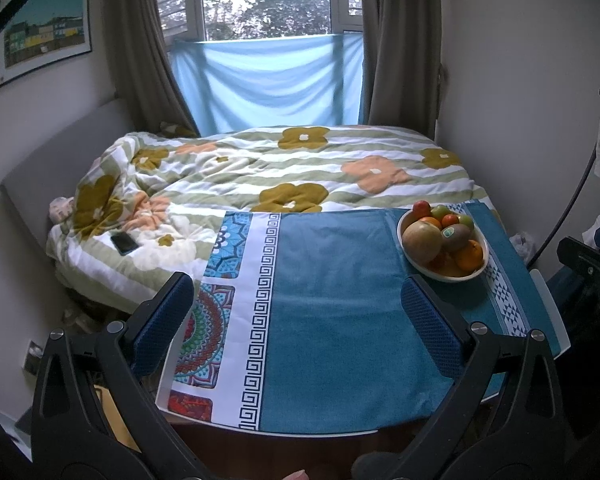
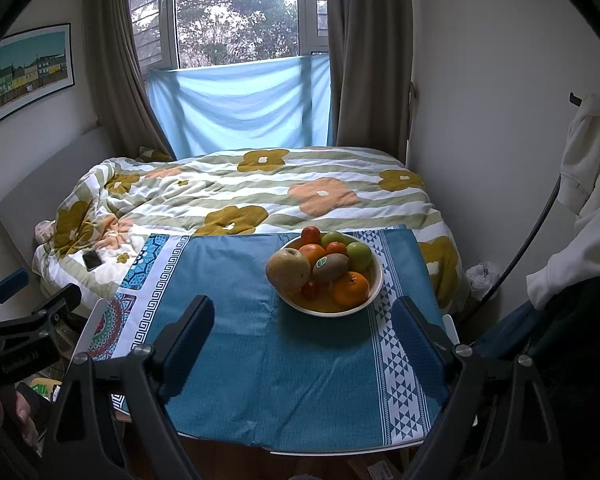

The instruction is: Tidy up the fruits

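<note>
The bowl (image 2: 374,286) stands on the blue cloth (image 2: 268,360) toward the far right corner of the surface, upright, opening upward. It is heaped with fruit above its rim.

Both grippers hang short of the near edge, apart from the bowl. The left gripper (image 1: 296,320) has its fingers wide with nothing between them. The right gripper (image 2: 304,344) likewise stands wide and empty, aimed roughly at the bowl.

Orientation: the kiwi (image 2: 331,267), bearing a sticker, lies on top of the pile with its long axis running roughly from the left edge to the right edge, slightly tilted. The large pear (image 2: 288,269) sits at the bowl's left side, stem end up. The orange (image 2: 351,289) at the near rim is round, with no axis to speak of.

Risks, as judged:
- The pile is loose. Lifting a lower fruit would likely send the kiwi or the orange rolling over the rim, then off the surface.
- Round, smooth skins may slip from flat fingers if gripped off centre.
- A push against the bowl could slide it on the cloth toward the far edge by the bed (image 2: 260,184).
- Too firm a squeeze would bruise soft fruit.
</note>
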Demonstrator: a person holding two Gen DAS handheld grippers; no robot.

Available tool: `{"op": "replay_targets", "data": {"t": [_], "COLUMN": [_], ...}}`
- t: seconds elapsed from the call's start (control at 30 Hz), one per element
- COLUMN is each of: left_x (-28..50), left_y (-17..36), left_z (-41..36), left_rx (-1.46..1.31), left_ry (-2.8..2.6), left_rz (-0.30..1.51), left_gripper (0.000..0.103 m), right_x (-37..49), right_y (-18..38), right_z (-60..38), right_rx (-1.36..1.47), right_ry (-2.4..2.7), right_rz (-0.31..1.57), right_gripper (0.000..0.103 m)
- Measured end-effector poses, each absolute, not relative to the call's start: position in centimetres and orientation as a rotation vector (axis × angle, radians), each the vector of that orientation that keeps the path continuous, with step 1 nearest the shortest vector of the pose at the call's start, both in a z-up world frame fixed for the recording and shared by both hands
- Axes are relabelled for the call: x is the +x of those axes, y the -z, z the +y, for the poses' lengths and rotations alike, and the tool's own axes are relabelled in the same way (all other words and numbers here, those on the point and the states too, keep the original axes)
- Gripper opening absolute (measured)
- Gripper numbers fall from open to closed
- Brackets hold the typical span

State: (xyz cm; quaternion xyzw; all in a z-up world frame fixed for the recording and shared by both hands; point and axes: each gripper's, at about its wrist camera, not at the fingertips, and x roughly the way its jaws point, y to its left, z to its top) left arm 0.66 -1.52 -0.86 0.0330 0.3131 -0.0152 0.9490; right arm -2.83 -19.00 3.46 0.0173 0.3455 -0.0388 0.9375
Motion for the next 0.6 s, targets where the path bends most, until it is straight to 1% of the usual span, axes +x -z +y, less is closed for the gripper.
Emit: {"op": "replay_targets", "data": {"t": [0.6], "left_x": [0.48], "left_y": [0.79], "left_z": [-1.76], "left_rx": [0.06], "left_ry": [0.01], "left_rz": [0.622], "left_gripper": [0.103], "right_x": [-2.79], "right_y": [-3.48], "right_z": [-19.05], "right_rx": [0.036], "right_ry": [0.077], "right_rz": [0.707], "right_gripper": [0.088]}}
